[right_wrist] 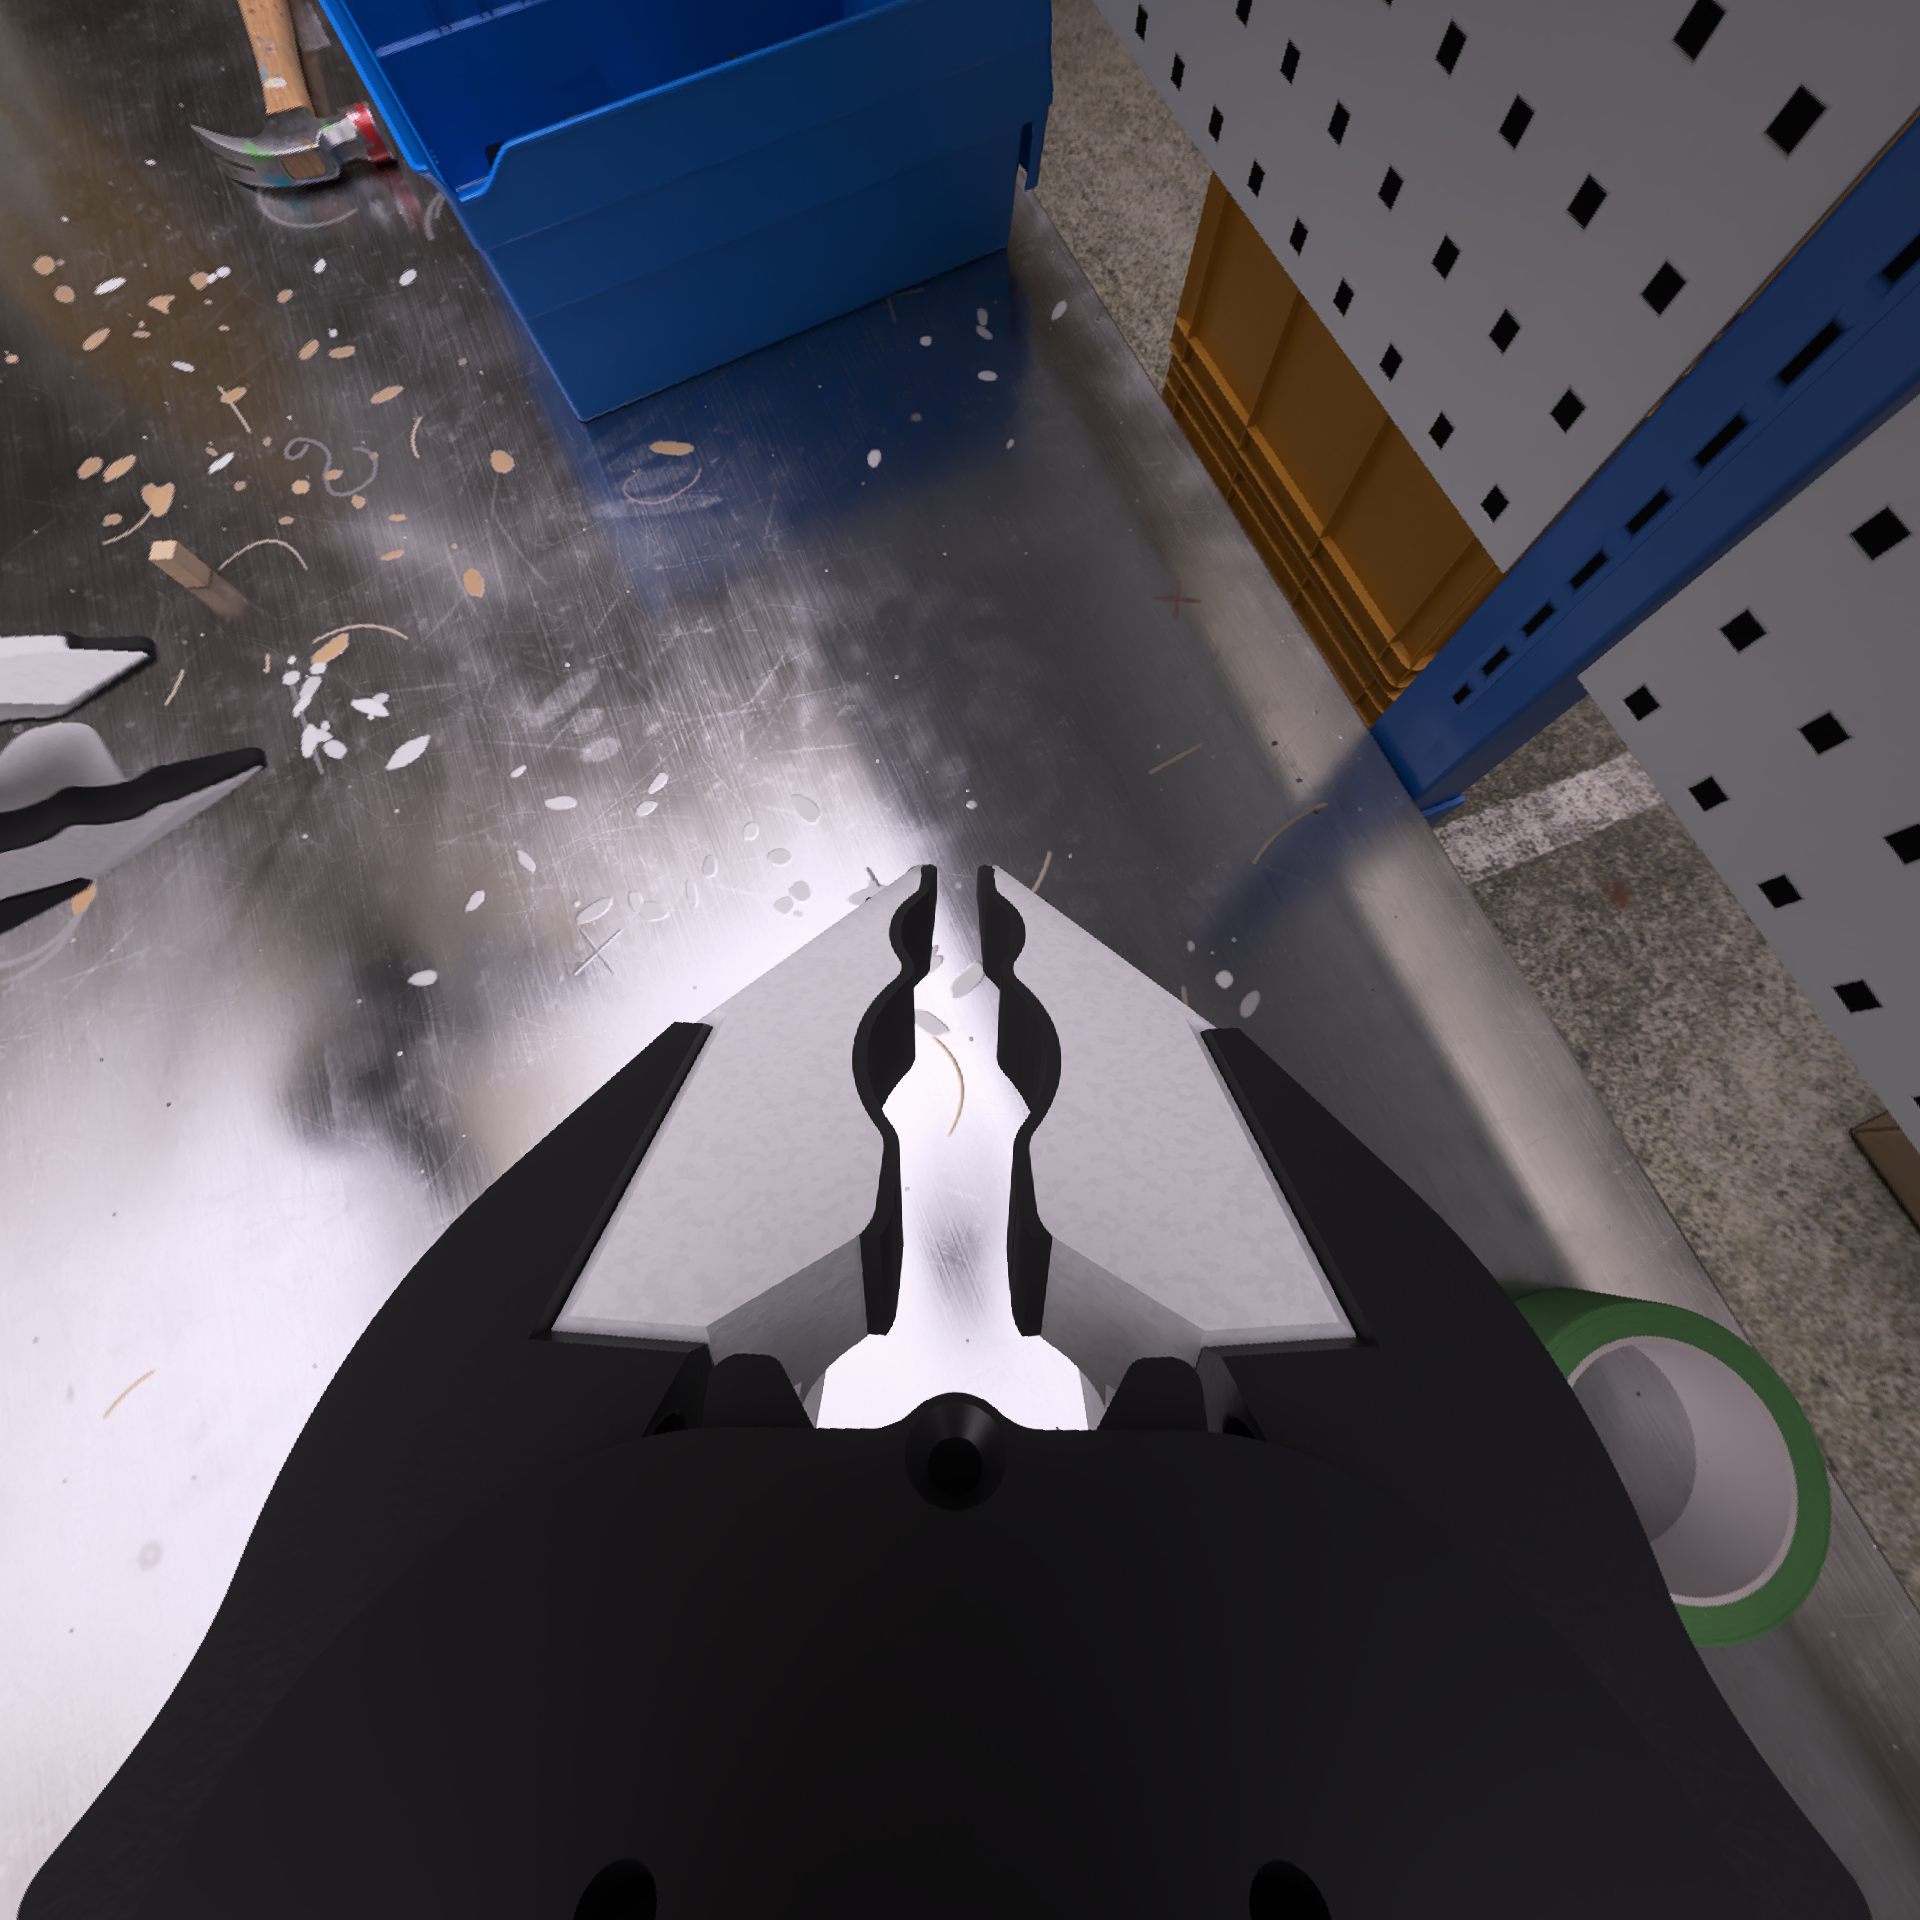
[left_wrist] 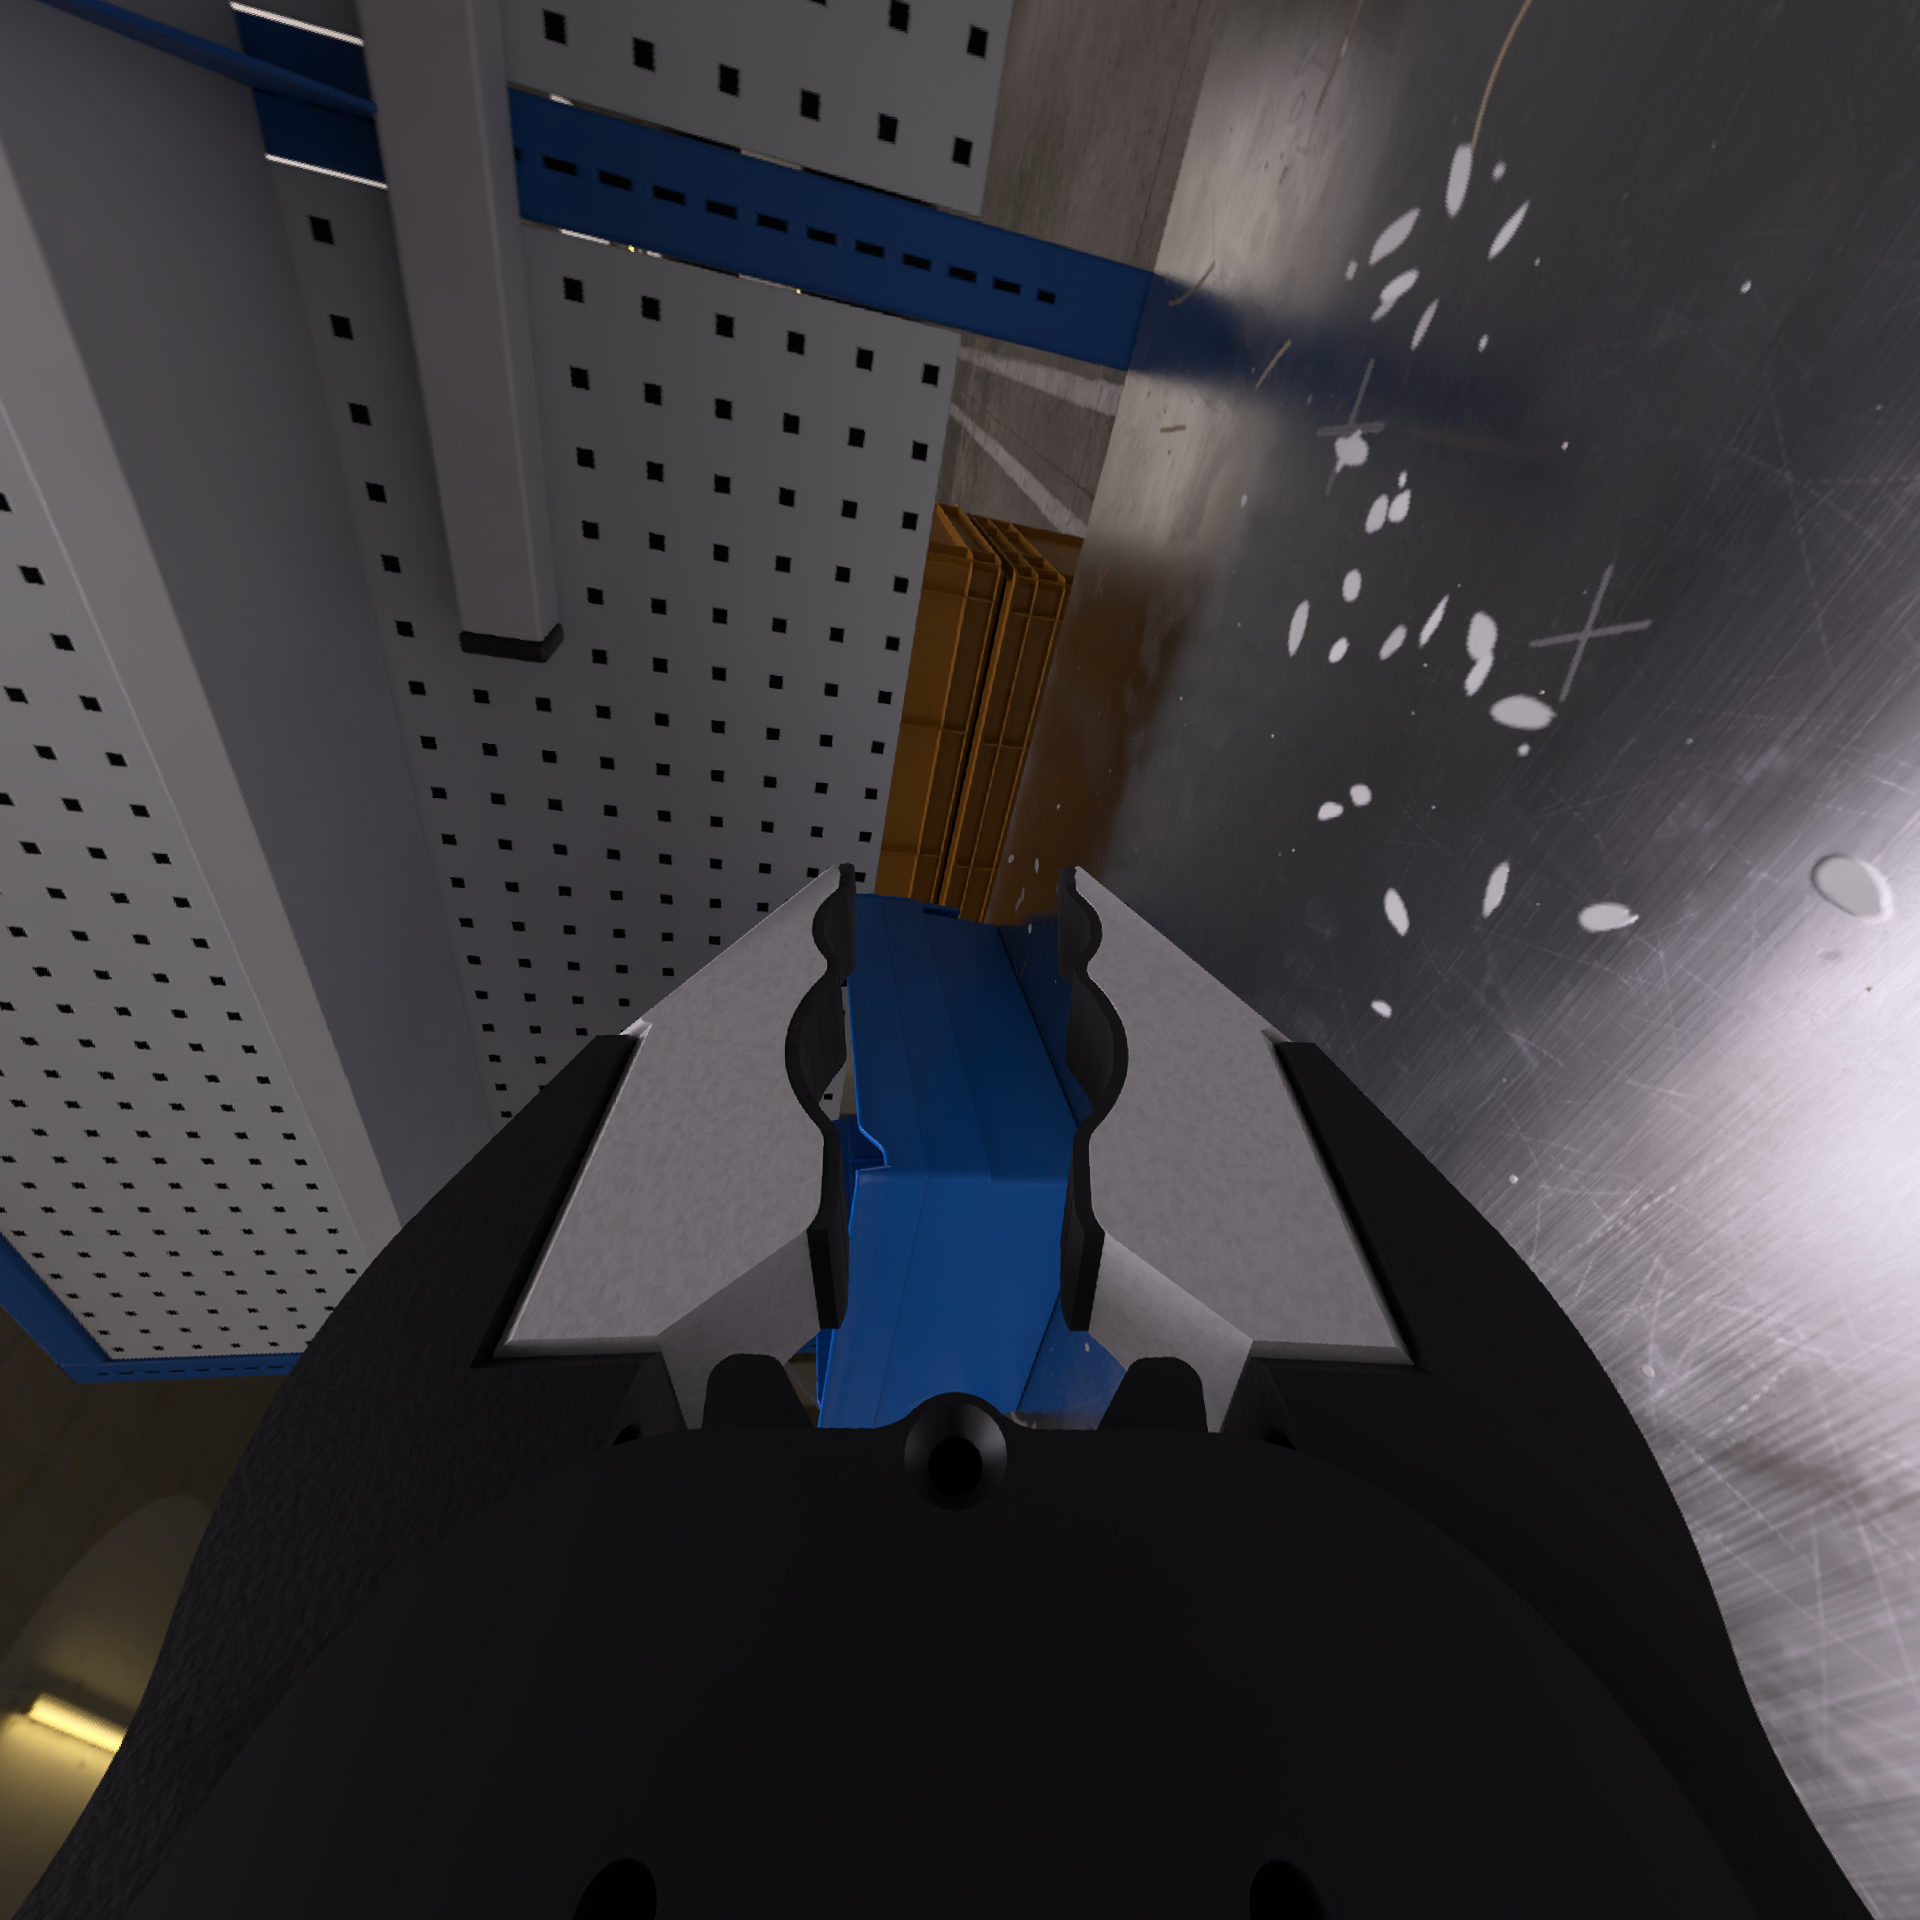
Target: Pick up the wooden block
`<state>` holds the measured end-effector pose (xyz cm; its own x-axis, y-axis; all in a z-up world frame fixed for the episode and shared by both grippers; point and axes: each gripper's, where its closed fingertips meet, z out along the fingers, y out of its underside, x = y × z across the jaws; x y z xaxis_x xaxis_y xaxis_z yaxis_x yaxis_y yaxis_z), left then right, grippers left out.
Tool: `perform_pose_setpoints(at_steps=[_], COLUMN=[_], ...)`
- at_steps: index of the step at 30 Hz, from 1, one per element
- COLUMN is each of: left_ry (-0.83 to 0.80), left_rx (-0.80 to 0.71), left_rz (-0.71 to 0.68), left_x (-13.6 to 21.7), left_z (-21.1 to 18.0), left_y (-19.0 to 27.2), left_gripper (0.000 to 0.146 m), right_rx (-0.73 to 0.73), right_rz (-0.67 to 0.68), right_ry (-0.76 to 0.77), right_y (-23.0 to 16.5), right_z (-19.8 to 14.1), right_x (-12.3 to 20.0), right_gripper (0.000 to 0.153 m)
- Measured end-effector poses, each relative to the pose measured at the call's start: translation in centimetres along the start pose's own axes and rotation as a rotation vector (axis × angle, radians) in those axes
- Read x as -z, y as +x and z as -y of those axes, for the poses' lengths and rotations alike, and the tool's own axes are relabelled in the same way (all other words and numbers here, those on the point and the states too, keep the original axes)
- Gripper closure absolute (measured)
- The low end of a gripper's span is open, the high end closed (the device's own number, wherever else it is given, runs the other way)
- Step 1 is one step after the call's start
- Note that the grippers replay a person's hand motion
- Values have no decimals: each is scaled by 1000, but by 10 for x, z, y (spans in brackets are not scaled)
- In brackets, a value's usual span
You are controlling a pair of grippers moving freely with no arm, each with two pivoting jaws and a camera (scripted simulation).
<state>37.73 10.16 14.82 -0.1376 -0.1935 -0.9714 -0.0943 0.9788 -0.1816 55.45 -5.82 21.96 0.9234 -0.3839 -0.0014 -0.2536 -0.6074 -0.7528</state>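
Observation:
The wooden block (right_wrist: 197, 577) is a small pale piece lying on the scratched steel table (right_wrist: 623, 675), far left in the right wrist view. It does not show in the left wrist view. My left gripper (left_wrist: 956, 883) is open and holds nothing; the blue bin (left_wrist: 945, 1143) shows through the gap between its fingers. In the right wrist view the left gripper (right_wrist: 203, 707) comes in from the left edge, its fingertips just short of the block and apart from it. My right gripper (right_wrist: 958, 883) is shut and empty, low over the table's middle.
A blue bin (right_wrist: 727, 208) stands at the back, with a hammer (right_wrist: 301, 145) to its left. A green tape roll (right_wrist: 1704, 1475) lies near the table's right edge. Orange crates (right_wrist: 1320, 499) and grey pegboard panels (right_wrist: 1558, 208) stand beyond that edge. Wood chips litter the table.

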Motion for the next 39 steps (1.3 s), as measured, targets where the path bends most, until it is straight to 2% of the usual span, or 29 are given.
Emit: perform_pose_setpoints(at_steps=[3,5,6,8,11,15,17,19,22,27,30,34,39], left_ry=[50,110,89,2,-212,-437,-575,-685,-788,-908,-915,-931,-1000], left_rx=[41,120,185,303,380,556,657,684,730,822,887,905,840], left_rz=[-4,-43,-59,-135,-333,-567,-686,-755,-906,-993,-1025,-1096,-1166], left_x=[11,20,22,23,26,40,49,56,68,75,74,77,77], left_z=[1,-4,-15,-49,-119,-193,-219,-238,-248,-257,-256,-255,-261], left_y=[-17,-41,-56,-76,-76,-39,-10,16,53,80,84,88,92], left_gripper=[107,110,111,111,104,101,104,105,105,113,113,112,114], right_rx=[1,2,3,5,4,1,1,1,0,0,0,0,5], right_rz=[0,1,1,1,1,0,-1,-4,-5,-4,-2,0,0], right_ry=[-1,0,0,-2,1,6,5,4,8,13,16,18,7], right_y=[0,0,0,0,0,0,0,0,0,1,1,1,1], right_z=[0,0,0,0,0,0,0,0,0,0,0,0,0], right_x=[0,0,0,0,0,0,0,0,0,0,0,0,0], right_gripper=[145,145,145,145,145,145,145,145,145,145,145,145,146])
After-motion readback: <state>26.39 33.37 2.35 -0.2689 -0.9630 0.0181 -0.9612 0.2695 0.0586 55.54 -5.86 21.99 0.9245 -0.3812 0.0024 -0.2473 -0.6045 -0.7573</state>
